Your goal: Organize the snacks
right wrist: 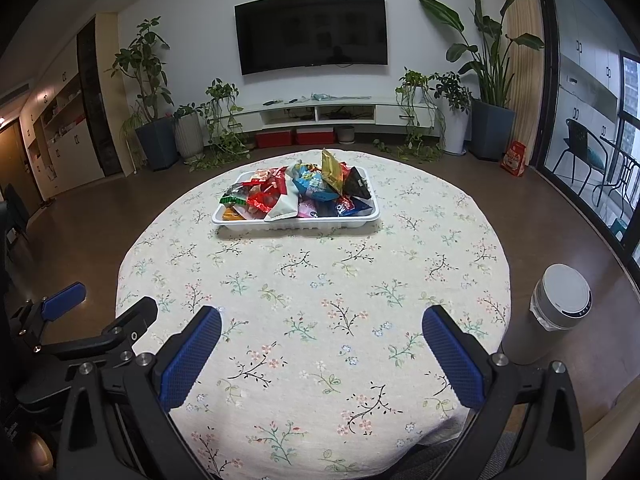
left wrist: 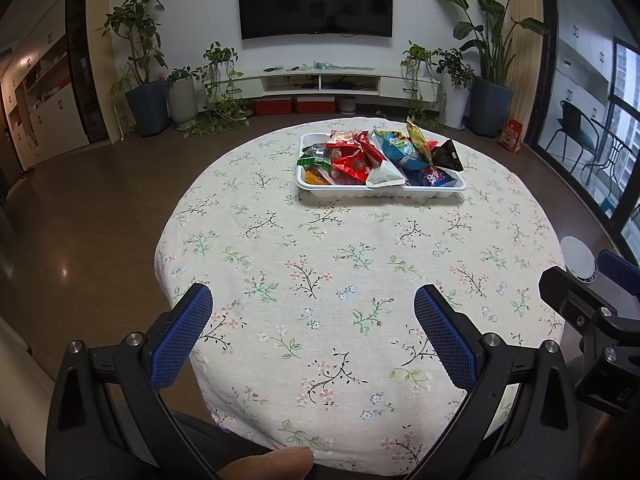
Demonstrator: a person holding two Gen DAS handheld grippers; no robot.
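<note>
Left wrist view: both grippers, left gripper (left wrist: pixel 314 330) and right gripper (right wrist: pixel 322 354), gape empty, well short of the tray (left wrist: pixel 380 191). Snack packets (left wrist: pixel 372 156) are heaped high there; a careless grab could spill neighbours onto the tablecloth (left wrist: pixel 320 264).

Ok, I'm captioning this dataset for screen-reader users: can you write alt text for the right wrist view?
A white tray heaped with colourful snack packets sits at the far side of a round table under a floral tablecloth. The open right gripper hovers empty over the near edge, with the left gripper at lower left.
</note>
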